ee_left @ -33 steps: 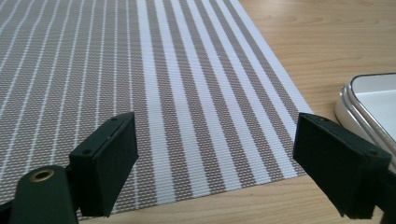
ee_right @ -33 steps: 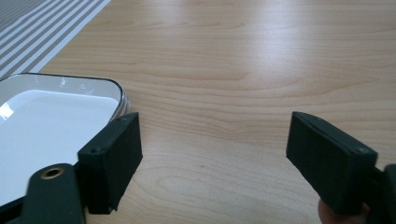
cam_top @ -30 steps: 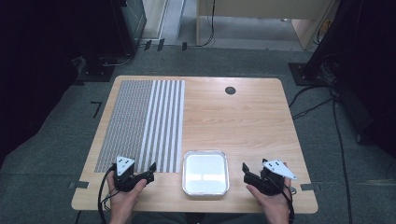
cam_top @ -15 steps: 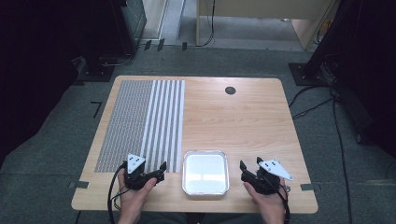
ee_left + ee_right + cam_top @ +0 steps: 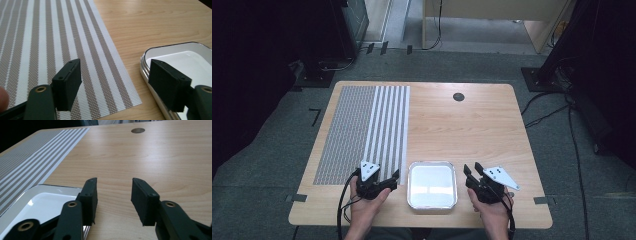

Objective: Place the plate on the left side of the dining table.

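Observation:
My left gripper (image 5: pixel 392 178) hovers over the near right corner of a grey-and-white striped placemat (image 5: pixel 362 130), its jaws pointing toward a white square tray (image 5: pixel 432 163) with a metal rim. In the left gripper view the left gripper (image 5: pixel 116 68) is open, one jaw over the placemat (image 5: pixel 50 37), the other over the tray's rim (image 5: pixel 175 46). My right gripper (image 5: pixel 472 168) sits just right of the tray. In the right gripper view the right gripper (image 5: pixel 114 182) is open over bare wood beside the tray (image 5: pixel 57 187). Both pairs of jaws have just been closing with nothing between them.
The wooden table (image 5: pixel 462 130) has a round dark grommet hole (image 5: pixel 458 96) near its far edge. The placemat covers the table's left part. Dark furniture and cables lie on the grey floor around the table.
The left hand has moved right, toward the tray. The right hand has shifted slightly left, toward the tray. Both pairs of jaws stand narrower than before, the right ones most.

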The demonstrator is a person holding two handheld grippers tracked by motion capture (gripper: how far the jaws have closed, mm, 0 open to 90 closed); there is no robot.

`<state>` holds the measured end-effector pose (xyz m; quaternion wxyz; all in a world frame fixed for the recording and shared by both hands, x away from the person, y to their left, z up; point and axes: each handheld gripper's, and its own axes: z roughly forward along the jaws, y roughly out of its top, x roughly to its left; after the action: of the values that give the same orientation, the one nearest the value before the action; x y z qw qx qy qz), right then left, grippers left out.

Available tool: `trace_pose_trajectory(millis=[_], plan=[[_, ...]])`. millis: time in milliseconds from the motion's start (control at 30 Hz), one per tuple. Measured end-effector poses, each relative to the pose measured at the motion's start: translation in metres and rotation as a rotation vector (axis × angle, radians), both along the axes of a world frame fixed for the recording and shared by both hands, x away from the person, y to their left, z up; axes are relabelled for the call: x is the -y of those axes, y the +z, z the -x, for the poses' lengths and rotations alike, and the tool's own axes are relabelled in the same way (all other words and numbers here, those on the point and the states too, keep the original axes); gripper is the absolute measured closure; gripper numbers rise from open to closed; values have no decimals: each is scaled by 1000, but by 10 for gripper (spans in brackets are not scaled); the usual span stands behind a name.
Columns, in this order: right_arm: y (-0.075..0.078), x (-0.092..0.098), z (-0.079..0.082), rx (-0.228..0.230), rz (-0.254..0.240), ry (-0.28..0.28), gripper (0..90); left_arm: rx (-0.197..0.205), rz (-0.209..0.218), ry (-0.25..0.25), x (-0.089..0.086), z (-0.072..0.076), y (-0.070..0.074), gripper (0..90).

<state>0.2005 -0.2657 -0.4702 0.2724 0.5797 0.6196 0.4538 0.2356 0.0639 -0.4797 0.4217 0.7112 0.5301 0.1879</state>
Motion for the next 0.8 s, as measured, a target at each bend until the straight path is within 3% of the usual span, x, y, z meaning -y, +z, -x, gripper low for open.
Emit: trace_pose_trajectory(millis=[100, 300, 333, 467, 533, 700, 800], plan=[[0, -5, -3, -5, -7, 9, 599, -9, 7, -6, 5, -3, 1, 311], [-5, -13, -7, -72, -40, 40, 621, -25, 28, -33, 11, -3, 0, 385], [-9, -14, -7, -87, -70, 76, 688, -30, 42, -45, 13, -2, 0, 402], [-14, -15, -6, -95, -125, 98, 728, -45, 59, -104, 20, 2, -2, 459], [-17, -14, -4, -99, -128, 108, 730, -50, 58, -119, 23, 5, -3, 484], [-24, -9, -3, -144, -173, 121, 732, -62, 45, -128, 24, 10, -7, 544], [-26, -4, -4, -182, -241, 109, 767, -67, 46, -126, 23, 13, -10, 622]])
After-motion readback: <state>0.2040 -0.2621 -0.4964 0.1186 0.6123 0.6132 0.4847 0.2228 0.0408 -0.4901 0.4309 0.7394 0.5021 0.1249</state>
